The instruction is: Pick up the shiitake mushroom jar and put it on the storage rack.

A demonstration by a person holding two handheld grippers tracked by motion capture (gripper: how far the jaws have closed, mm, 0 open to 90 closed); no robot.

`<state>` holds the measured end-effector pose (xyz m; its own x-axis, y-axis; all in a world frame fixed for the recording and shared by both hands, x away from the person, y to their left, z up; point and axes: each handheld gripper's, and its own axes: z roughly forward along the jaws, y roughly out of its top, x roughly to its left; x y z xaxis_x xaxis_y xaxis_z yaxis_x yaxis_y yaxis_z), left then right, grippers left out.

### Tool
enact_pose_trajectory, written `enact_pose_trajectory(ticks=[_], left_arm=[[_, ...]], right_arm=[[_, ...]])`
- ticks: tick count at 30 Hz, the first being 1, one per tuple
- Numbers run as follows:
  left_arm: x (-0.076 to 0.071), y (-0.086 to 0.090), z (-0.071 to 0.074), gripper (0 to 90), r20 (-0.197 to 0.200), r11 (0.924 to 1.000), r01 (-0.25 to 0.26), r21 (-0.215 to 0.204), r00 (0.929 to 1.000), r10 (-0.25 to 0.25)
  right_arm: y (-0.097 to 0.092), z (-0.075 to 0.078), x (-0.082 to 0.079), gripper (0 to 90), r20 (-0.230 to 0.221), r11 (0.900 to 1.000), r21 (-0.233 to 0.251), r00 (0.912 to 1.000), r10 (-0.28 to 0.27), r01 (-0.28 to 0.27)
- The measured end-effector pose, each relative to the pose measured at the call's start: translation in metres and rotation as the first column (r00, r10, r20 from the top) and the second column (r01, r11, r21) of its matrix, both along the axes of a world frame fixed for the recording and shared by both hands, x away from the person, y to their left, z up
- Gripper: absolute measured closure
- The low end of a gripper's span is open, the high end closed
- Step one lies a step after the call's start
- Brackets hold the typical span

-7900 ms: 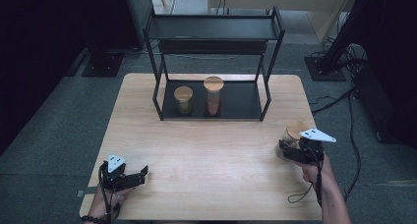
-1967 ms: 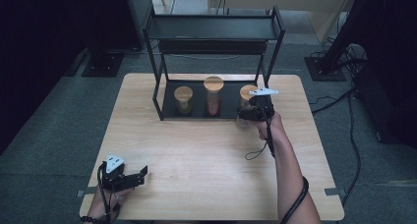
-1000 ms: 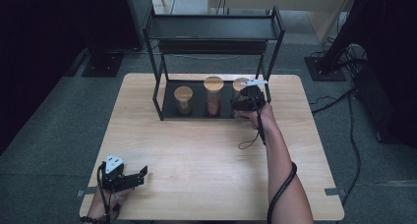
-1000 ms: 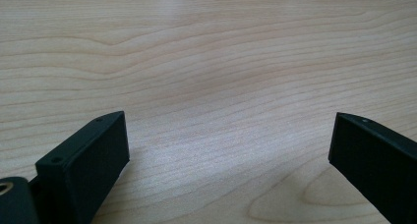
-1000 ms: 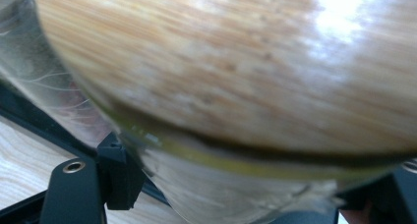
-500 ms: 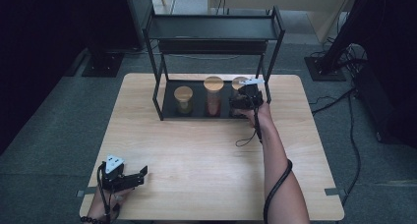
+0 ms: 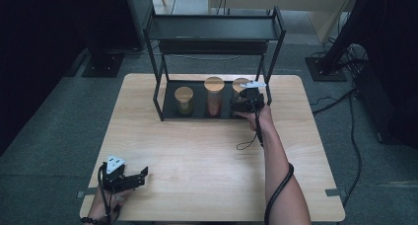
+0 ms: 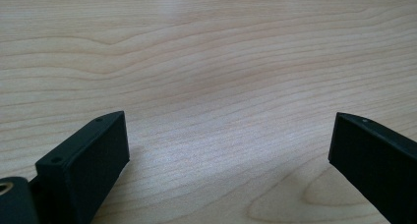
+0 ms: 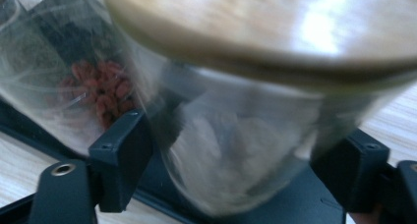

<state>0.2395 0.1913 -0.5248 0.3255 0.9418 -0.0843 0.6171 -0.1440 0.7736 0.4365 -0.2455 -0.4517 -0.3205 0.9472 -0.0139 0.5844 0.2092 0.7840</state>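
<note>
From the high view I have the right gripper at the black rack on the wooden table, against the rightmost jar, which stands on the rack's lowest tray beside the middle jar and the left jar; my left gripper rests near the table's front left corner. In the left gripper view its jaws stand wide apart over bare wood. In the right gripper view the glass jar with its wooden lid sits between my jaws, which have just been opening; whether the pads still press it I cannot tell.
</note>
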Motion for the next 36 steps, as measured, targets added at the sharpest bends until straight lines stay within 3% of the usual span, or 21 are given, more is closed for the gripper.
enact_pose_trajectory(ticks=[5, 13, 24, 30, 36], left_arm=[[0.000, 0.000, 0.000, 2.1, -0.001, 1.0000, 0.001, 0.004, 1.0000, -0.001], [0.000, -0.001, 0.000, 2.1, 0.000, 1.0000, 0.000, 0.008, 1.0000, 0.000], [0.000, -0.001, 0.000, 2.1, -0.001, 0.9999, 0.000, 0.016, 1.0000, 0.000], [0.000, -0.001, 0.000, 2.0, 0.003, 0.9998, 0.000, 0.018, 1.0000, 0.000], [0.000, -0.001, 0.000, 2.1, 0.002, 0.9998, 0.001, 0.020, 1.0000, -0.001]], right_arm=[[-0.005, -0.001, -0.007, 13.6, 0.001, 0.9999, 0.003, 0.9999, 0.012, -0.012], [-0.006, -0.008, -0.023, 7.1, 0.016, 0.9959, -0.013, 0.9959, 0.089, -0.089], [-0.006, -0.019, -0.037, 5.8, 0.029, 0.9921, 0.006, 0.9918, 0.125, -0.125], [-0.009, -0.023, -0.045, 5.9, 0.027, 0.9928, 0.008, 0.9924, 0.120, -0.120], [-0.014, -0.029, -0.053, 7.0, 0.023, 0.9972, 0.004, 0.9970, 0.074, -0.075]])
